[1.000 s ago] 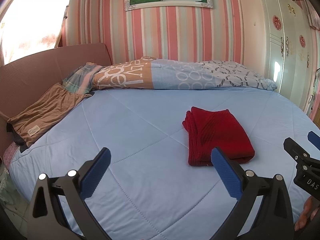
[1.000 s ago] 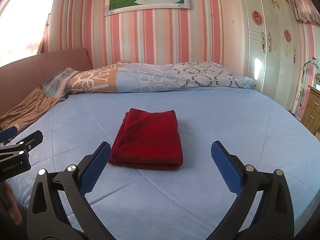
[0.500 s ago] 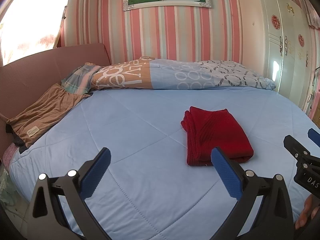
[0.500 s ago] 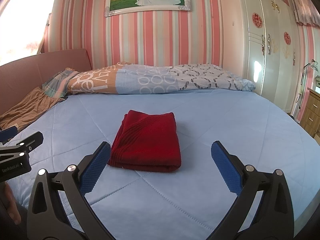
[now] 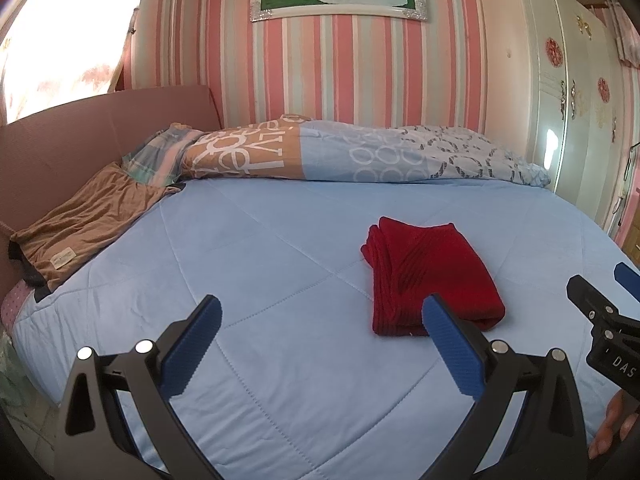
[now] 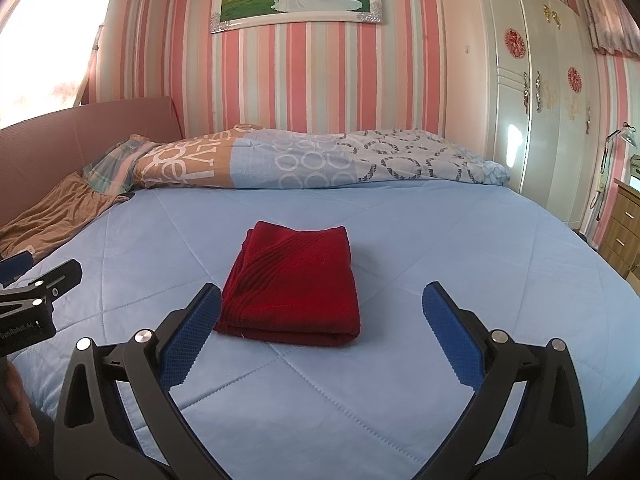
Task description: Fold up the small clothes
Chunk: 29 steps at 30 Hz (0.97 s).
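Observation:
A dark red knitted garment (image 5: pixel 430 276) (image 6: pixel 294 284) lies folded into a neat rectangle on the light blue quilt (image 5: pixel 260 280) (image 6: pixel 440 248). My left gripper (image 5: pixel 320 332) hovers open above the quilt, its right finger overlapping the garment's near edge in the view. My right gripper (image 6: pixel 322 328) is open too, held back from the garment's near edge, with nothing between its fingers. Each gripper shows at the edge of the other's view: the right gripper (image 5: pixel 608 320) and the left gripper (image 6: pixel 32 292).
A rolled patterned duvet (image 6: pixel 320 160) lies along the back of the bed. A brown garment (image 5: pixel 88 220) lies at the left by the pink headboard (image 5: pixel 80 132). A white wardrobe (image 6: pixel 532 100) and a wooden drawer unit (image 6: pixel 624 220) stand to the right.
Both grippers have drawn back and up slightly from the folded red garment; it has not moved, and both stay open.

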Tool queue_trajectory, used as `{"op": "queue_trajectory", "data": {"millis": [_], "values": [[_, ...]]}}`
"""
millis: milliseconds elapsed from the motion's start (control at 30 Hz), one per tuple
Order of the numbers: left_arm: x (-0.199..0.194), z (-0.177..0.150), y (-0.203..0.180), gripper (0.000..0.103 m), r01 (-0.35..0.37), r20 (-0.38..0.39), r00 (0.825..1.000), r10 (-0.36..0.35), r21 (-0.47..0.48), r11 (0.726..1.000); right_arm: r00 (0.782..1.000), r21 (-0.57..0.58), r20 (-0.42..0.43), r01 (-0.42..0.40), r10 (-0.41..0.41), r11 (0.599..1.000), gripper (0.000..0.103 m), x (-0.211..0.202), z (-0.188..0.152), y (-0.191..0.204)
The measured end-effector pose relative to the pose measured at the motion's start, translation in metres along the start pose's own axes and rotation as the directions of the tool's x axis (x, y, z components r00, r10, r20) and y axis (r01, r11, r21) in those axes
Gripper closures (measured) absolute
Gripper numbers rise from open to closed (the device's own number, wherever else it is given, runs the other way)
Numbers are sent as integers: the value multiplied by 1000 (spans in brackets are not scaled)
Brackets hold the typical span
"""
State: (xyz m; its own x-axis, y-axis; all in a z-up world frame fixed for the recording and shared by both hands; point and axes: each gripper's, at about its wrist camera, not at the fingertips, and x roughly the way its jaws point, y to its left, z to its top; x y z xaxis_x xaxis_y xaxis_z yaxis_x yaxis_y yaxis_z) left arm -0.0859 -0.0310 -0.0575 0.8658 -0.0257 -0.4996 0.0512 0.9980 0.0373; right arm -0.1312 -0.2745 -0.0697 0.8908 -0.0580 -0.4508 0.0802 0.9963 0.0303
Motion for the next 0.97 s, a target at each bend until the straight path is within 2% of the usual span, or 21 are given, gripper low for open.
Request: {"op": "queue_trajectory", "data": {"millis": [333, 967], "values": [[-2, -3, -2, 2, -32, 16, 999, 32, 17, 999, 1000, -3, 0, 1, -1, 1000, 3, 0, 0, -2], [-3, -6, -6, 2, -29, 12, 1000, 29, 32, 999, 1000, 0, -2, 4, -4, 1000, 3, 1, 0, -4]]}}
